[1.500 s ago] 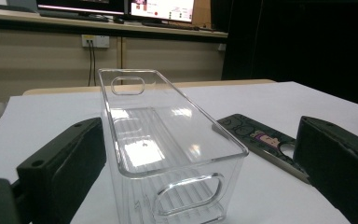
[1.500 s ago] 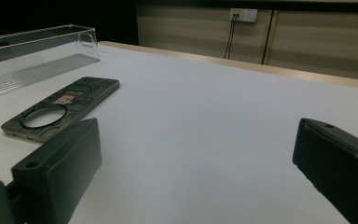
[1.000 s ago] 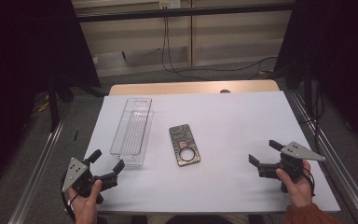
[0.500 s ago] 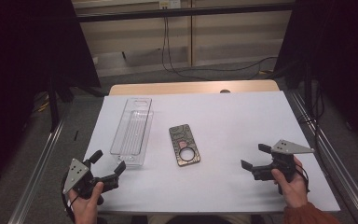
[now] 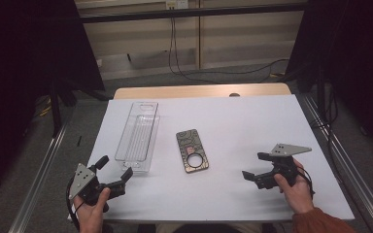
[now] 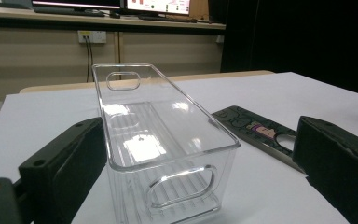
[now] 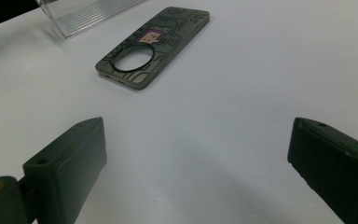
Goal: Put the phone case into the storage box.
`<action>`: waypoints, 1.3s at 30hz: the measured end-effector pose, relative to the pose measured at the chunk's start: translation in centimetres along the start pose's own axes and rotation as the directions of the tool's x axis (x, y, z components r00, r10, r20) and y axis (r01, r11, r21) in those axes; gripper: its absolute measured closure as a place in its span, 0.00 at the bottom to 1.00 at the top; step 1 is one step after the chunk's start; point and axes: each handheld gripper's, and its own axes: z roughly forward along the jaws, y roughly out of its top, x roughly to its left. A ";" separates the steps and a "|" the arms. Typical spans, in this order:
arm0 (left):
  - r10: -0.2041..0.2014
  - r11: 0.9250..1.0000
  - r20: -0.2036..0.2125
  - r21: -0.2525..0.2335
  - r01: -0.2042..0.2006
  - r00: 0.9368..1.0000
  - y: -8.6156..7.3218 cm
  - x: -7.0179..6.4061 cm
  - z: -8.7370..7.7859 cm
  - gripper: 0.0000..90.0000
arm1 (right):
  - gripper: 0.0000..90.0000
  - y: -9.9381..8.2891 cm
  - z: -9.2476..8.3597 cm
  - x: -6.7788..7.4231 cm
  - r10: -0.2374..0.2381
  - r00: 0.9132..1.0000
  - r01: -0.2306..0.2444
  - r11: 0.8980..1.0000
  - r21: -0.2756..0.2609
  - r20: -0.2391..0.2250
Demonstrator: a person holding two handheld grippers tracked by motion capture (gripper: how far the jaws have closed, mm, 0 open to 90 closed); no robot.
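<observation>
A clear plastic bin point(image 5: 138, 135) lies lengthwise on the white table, left of centre. To its right lies a dark patterned phone case point(image 5: 192, 150) with a round ring. My left gripper point(image 5: 112, 167) is open just short of the bin's near end point(image 6: 168, 154), jaws on either side of it but apart from it. My right gripper point(image 5: 255, 166) is open and empty, to the right of the case point(image 7: 151, 44) and facing it across bare table.
The white table point(image 5: 243, 121) ends in a wooden strip at the back. Metal rails run along both sides. Cables hang on the far wall. Bare table surface lies between the case and my right gripper.
My right gripper has moved left toward the phone case and turned to face it. My left gripper has barely moved.
</observation>
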 end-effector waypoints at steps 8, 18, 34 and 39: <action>0.002 1.000 0.005 0.003 -0.002 1.000 0.0 -0.1 0.2 0.03 | 0.03 1.1 2.1 0.2 -0.047 0.997 0.050 0.997 0.057 -0.060; 0.015 1.000 0.003 0.000 -0.015 1.000 0.1 -0.1 0.2 0.04 | 0.16 3.8 4.5 0.8 -0.084 0.987 0.097 0.991 0.096 -0.137; 0.018 1.000 0.009 0.004 -0.018 1.000 0.1 -0.1 0.0 0.04 | 0.54 6.9 9.4 1.5 -0.156 0.964 0.196 0.964 0.180 -0.217; 0.025 1.000 0.010 0.006 -0.025 1.000 0.1 -0.1 0.0 0.04 | 0.64 7.8 10.2 1.4 -0.164 0.960 0.209 0.960 0.189 -0.229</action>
